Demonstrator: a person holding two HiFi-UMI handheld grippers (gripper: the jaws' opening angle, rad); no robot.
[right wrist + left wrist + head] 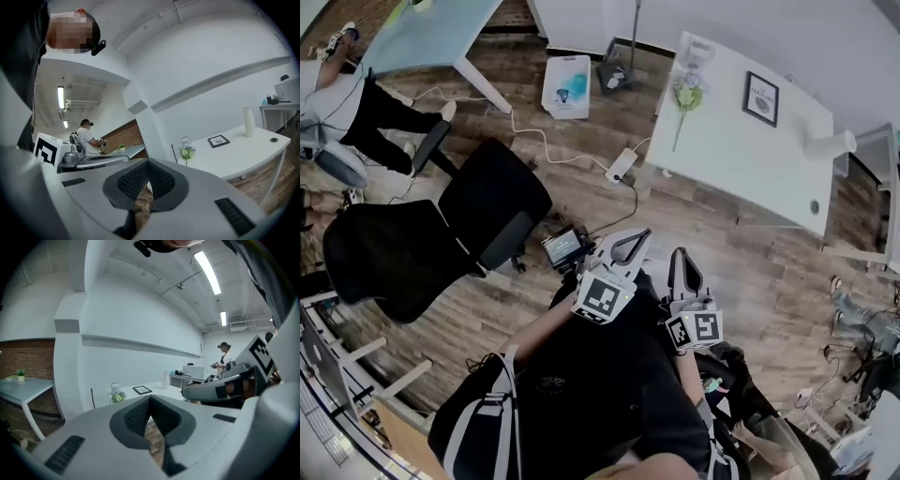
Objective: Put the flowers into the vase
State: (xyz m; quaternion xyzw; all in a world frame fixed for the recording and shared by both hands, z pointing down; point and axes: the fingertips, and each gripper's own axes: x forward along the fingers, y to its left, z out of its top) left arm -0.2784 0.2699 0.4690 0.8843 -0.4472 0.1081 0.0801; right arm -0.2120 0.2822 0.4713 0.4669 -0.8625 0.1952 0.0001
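On the table (741,164), flowers (686,96), far from both closed, empty hand-held grippers (636,240) (681,255).

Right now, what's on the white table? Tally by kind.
flower bunch: 1
picture frame: 1
white vase: 1
clear jar: 1
Total: 4

Quick count: 2 grippers total, left hand-held gripper (628,248) plus right hand-held gripper (682,270). 1 white surface (750,159). 1 flower bunch (686,97). 1 vase (830,144). 1 picture frame (760,97). 1 black office chair (422,234). 1 white box (567,86).
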